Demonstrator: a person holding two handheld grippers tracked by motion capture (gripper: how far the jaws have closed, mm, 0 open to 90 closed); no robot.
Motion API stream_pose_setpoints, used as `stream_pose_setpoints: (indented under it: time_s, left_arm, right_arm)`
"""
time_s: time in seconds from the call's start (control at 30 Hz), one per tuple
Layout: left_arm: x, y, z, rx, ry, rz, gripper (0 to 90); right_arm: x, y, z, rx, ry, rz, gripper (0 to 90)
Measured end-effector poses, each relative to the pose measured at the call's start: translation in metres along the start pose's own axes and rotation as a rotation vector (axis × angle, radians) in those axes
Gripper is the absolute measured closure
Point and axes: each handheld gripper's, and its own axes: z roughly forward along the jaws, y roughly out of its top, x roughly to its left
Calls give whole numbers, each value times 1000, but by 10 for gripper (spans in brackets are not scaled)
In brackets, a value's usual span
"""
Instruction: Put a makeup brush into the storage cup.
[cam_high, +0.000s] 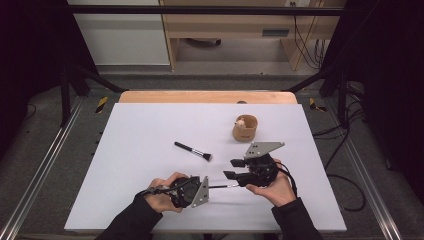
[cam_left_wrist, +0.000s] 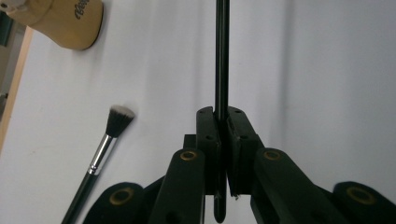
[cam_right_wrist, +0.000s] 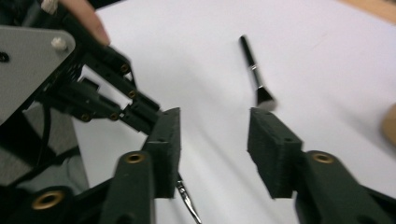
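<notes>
From the high view I see my left hand-held gripper (cam_high: 209, 187) low on the white bench (cam_high: 140, 130), its jaws closed on a thin black brush (cam_high: 223, 186) that runs level toward my right hand. My right hand-held gripper (cam_high: 233, 169) sits just beyond the far end of that thin brush, jaws parted with nothing pressed between them. A second makeup brush (cam_high: 193, 151) with a dark handle and fluffy head lies loose on the bench, farther up and between the two hands. A tan cup (cam_high: 245, 128) stands near the right gripper, toward the back of the bench.

In the left gripper view my pads (cam_left_wrist: 208, 135) are clamped tight on the thin brush (cam_left_wrist: 222, 60), whose black handle rises straight up out of the grip. The makeup brush (cam_left_wrist: 103, 154) lies just to the side, and the tan cup (cam_left_wrist: 65, 21) sits in the top corner.

In the right gripper view my jaws stand apart around bare bench. The left hand-held gripper (cam_right_wrist: 147, 116) shows close at the side, and the thin brush's metal tip (cam_right_wrist: 187, 200) pokes out below one jaw, apart from the pads. The makeup brush (cam_right_wrist: 256, 77) lies ahead.
</notes>
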Motion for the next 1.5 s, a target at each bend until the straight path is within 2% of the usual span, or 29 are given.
stream_pose_setpoints:
  time_s: [0.07, 0.1, 0.2, 0.27, 0.3, 0.33, 0.57, 0.6, 0.67, 0.73, 0.77, 0.97, 1.0, 1.03, 1.2, 1.37, 1.47, 1.5]
  left_arm:
    - [0, -2, 0, -3, -3, -27, 849]
    - [0, -4, 0, -18, -8, -62, 849]
    - [-1, -6, 0, -20, -7, -83, 849]
    - [0, -9, 0, -29, -10, -121, 849]
    - [0, -9, 0, -29, -10, -121, 849]
    - [1, -11, -1, -44, -12, -152, 849]
    - [1, -19, -2, -84, -6, -253, 850]
    - [1, -19, -2, -84, -6, -253, 849]
    - [1, -21, -2, -98, -7, -297, 849]
    - [1, -22, -2, -101, -6, -310, 849]
    - [2, -24, -2, -112, -4, -341, 850]
    - [3, -29, -4, -142, 9, -436, 850]
    - [3, -29, -4, -142, 9, -436, 849]
    - [4, -30, -5, -161, 17, -477, 850]
    - [3, -32, -7, -196, 37, -553, 849]
    - [2, -32, -7, -213, 41, -608, 849]
    - [1, -31, -6, -211, 49, -620, 850]
    - [0, -30, -5, -217, 54, -638, 850]
  right_arm:
    - [-1, -1, -2, -12, -9, 0, 493]
    - [-3, -4, -7, -41, -36, 3, 447]
    - [-5, -8, -12, -73, -55, 21, 409]
    - [-8, -13, -18, -108, -85, 40, 350]
    - [-9, -15, -20, -114, -92, 51, 345]
    - [-11, -17, -21, -116, -92, 56, 338]
    - [-13, -26, -24, -140, -109, 92, 242]
    - [-13, -27, -24, -149, -118, 93, 228]
    - [-13, -27, -24, -156, -127, 99, 200]
    - [-13, -27, -24, -158, -129, 103, 192]
    - [-12, -28, -24, -161, -131, 105, 180]
    - [-12, -31, -22, -166, -145, 125, 147]
    - [-12, -31, -22, -171, -145, 134, 143]
    - [-12, -32, -22, -173, -143, 139, 141]
    - [-12, -34, -23, -196, -149, 163, 141]
    - [-11, -35, -21, -220, -143, 183, 152]
    - [-11, -36, -19, -226, -134, 195, 156]
    - [-10, -36, -17, -222, -124, 195, 157]
